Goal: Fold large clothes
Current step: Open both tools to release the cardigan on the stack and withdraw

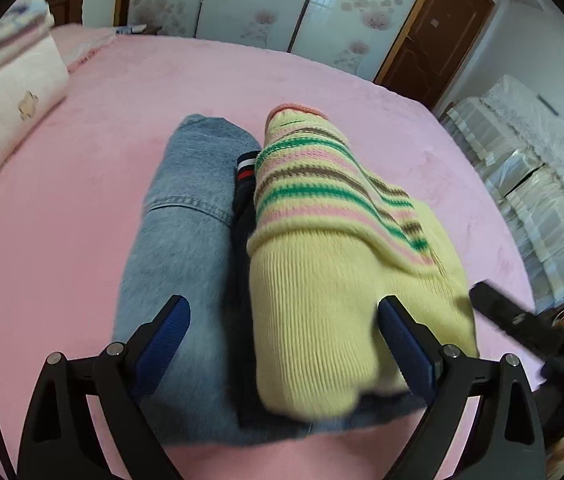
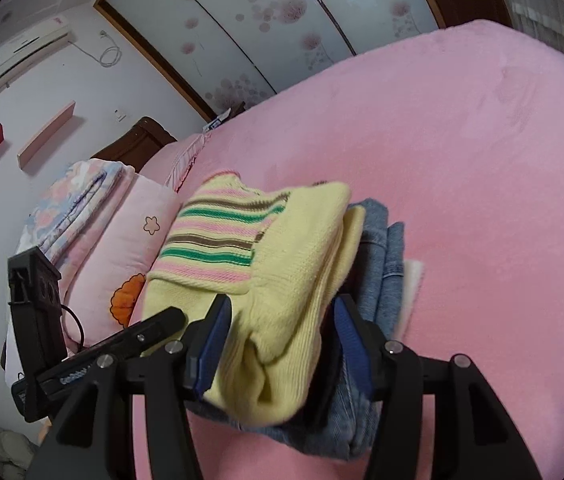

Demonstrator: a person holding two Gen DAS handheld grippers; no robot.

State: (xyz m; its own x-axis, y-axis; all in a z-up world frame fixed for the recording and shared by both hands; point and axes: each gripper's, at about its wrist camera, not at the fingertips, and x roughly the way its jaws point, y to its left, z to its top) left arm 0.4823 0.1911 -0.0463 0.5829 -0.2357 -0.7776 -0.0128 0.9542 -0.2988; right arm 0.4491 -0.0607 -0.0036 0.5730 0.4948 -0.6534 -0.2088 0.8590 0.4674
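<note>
Left gripper (image 1: 284,330) spread over yellow sweater (image 1: 346,304); right gripper (image 2: 282,342) spread astride it; lettering unreadable.

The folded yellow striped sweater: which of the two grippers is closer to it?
Right. The right gripper straddles the yellow striped sweater's near end; the left gripper stands wider, across both sweater and folded jeans.

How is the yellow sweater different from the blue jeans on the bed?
The yellow sweater is knitted with green, pink and brown stripes; the blue jeans are plain denim. The sweater lies on top of the pile; the jeans lie underneath, partly beside it. Both are folded and rest on the pink bed.
</note>
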